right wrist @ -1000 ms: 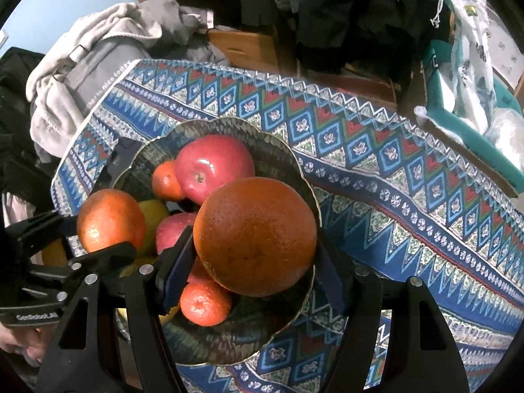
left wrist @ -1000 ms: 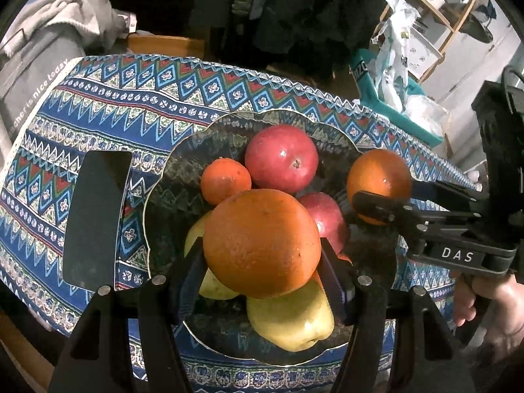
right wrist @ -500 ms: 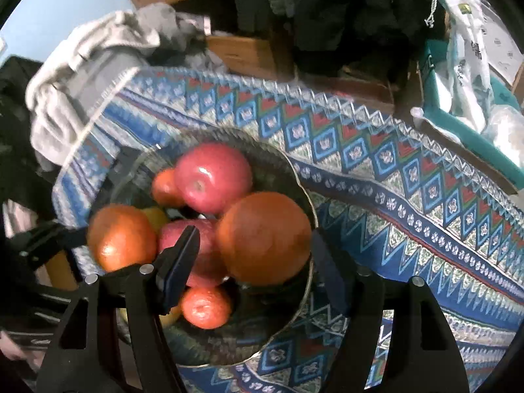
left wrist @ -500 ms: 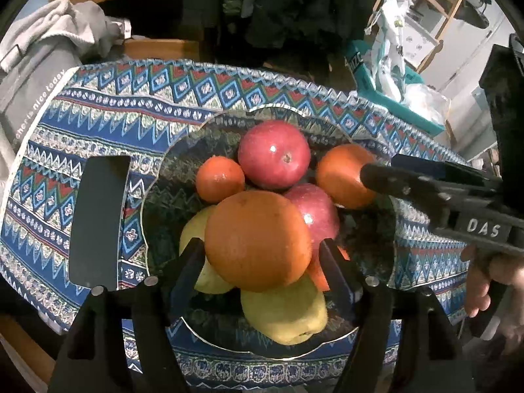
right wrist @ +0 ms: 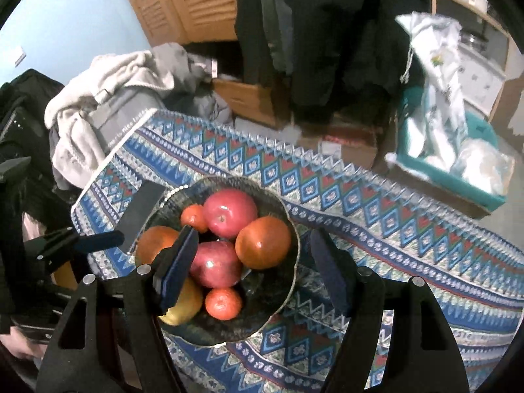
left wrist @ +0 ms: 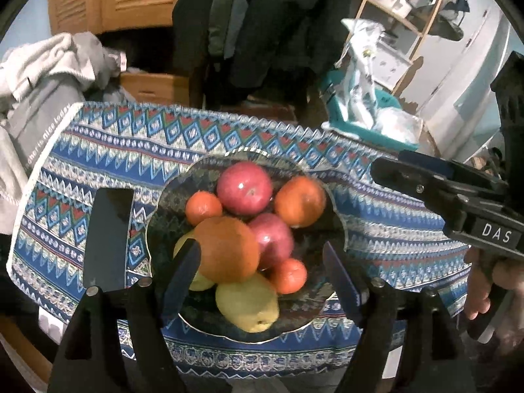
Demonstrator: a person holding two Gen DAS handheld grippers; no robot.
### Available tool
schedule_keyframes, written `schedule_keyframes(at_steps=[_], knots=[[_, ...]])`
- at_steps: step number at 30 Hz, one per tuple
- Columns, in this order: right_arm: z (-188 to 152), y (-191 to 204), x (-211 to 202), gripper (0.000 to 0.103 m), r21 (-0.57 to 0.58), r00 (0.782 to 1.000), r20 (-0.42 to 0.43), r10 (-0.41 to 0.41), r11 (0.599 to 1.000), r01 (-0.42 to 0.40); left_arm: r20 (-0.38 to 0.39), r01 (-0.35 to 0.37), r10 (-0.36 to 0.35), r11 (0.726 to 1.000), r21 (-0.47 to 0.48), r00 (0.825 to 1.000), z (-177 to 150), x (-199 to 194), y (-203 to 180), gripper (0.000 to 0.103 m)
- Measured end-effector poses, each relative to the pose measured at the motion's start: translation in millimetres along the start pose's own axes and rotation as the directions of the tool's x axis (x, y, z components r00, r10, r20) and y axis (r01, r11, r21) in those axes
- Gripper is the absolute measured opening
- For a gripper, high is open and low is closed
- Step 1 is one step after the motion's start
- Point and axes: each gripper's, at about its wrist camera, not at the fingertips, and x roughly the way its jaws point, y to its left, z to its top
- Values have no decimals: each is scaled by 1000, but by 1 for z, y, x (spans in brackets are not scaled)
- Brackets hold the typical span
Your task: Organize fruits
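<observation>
**Both tongs empty above a full bowl**

Here the patterned tablecloth (left wrist: 98,170) is carrying the glass bowl (left wrist: 337,226), which is sitting near the cloth's front edge, roughly midway along it. Inside, the fruit is lying heaped: a big orange (left wrist: 226,249) toward the bowl's left rim, a second orange (right wrist: 263,242) toward its right rim, two red apples (right wrist: 229,211) between and behind them, a yellow pear (left wrist: 247,304) at the front rim, and small tangerines (right wrist: 223,303) tucked around.

The left gripper (left wrist: 262,278) is hanging released, with nothing between its fingers; the big orange is lying just ahead of its left finger. The right gripper (right wrist: 253,268) is likewise spread wide and empty, with the second orange lying straight ahead between its fingers. Each orange looks round, so no axis matters. No fruit is showing outside the bowl, so the sorting is probably finishing.
</observation>
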Motion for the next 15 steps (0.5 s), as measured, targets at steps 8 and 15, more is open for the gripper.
schedule_keyframes(at_steps=[8, 15], knots=[[4, 5, -49, 76, -17, 994, 89, -66, 998, 68, 101, -37, 35, 999, 21, 994, 10, -43, -14, 83], [3, 13, -85, 78, -45, 983, 157, -91, 994, 100, 177, -47, 40, 998, 38, 983, 14, -76, -29, 86]])
